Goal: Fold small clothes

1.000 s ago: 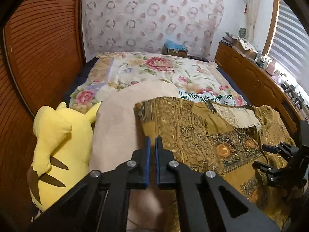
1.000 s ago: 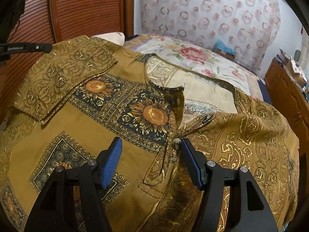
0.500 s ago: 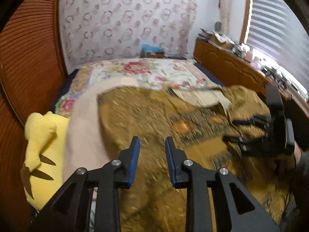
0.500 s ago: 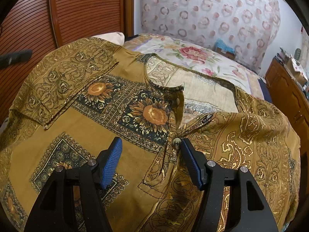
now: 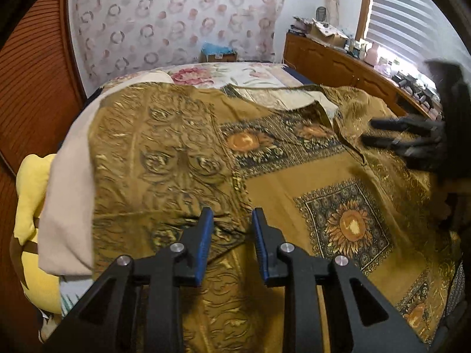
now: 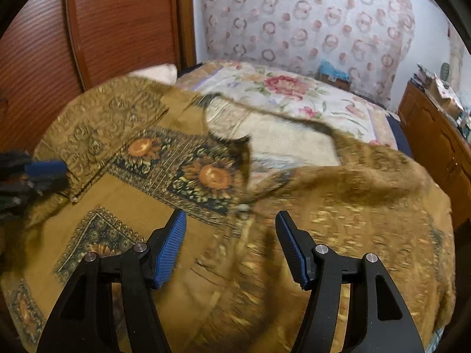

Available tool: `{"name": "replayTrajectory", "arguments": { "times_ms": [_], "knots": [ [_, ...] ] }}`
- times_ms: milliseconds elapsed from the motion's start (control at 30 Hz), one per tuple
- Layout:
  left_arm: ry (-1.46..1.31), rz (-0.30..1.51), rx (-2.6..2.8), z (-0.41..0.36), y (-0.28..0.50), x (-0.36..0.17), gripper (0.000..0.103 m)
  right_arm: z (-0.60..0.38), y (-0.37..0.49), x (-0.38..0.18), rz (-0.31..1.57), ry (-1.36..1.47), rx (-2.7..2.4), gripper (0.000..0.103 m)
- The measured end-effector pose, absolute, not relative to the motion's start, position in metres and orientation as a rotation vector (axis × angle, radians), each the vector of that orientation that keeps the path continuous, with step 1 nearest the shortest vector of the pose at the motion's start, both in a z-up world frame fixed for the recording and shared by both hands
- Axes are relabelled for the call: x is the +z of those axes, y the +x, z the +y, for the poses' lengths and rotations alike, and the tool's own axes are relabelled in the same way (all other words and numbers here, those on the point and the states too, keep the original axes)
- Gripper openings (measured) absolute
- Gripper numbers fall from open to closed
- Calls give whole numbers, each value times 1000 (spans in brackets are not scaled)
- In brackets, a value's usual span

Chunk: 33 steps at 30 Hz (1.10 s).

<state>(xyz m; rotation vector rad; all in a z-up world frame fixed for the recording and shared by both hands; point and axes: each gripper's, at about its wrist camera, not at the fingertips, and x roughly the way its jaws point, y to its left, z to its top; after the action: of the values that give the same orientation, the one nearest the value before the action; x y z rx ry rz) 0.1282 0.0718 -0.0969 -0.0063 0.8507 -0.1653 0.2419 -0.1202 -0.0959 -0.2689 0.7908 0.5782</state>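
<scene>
A golden-brown shirt with sunflower squares (image 5: 282, 182) lies spread on the bed, its left sleeve folded in over the chest (image 5: 164, 153). My left gripper (image 5: 231, 235) is open and empty, just above the sleeve's lower edge. My right gripper (image 6: 231, 244) is open wide and empty, above the shirt's front placket (image 6: 244, 206) below the neck opening (image 6: 282, 144). The right gripper also shows in the left wrist view (image 5: 412, 138) over the shirt's right shoulder. The left gripper's blue pads (image 6: 44, 169) show at the left edge of the right wrist view.
A beige cloth (image 5: 70, 194) lies under the shirt's left side. A yellow plush toy (image 5: 29, 223) sits at the bed's left edge. A floral bedspread (image 6: 294, 94) covers the far bed. Wooden panelling (image 6: 117, 23) is on the left, a wooden dresser (image 5: 338, 64) on the right.
My left gripper has opened from shut and moved right, onto the folded sleeve. The right gripper has stayed open and shifted slightly; its view is blurred by motion.
</scene>
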Motion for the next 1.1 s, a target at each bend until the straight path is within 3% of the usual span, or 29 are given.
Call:
{"name": "replayTrajectory", "arguments": {
  "times_ms": [333, 700, 1100],
  "knots": [
    [21, 865, -162, 62, 130, -105, 28, -249, 231, -56, 733, -161, 442, 64],
    [61, 865, -164, 55, 132, -104, 35, -410, 247, -80, 829, -11, 188, 62],
    [62, 866, -170, 50, 133, -105, 38, -455, 252, -106, 925, 125, 193, 49]
  ]
}}
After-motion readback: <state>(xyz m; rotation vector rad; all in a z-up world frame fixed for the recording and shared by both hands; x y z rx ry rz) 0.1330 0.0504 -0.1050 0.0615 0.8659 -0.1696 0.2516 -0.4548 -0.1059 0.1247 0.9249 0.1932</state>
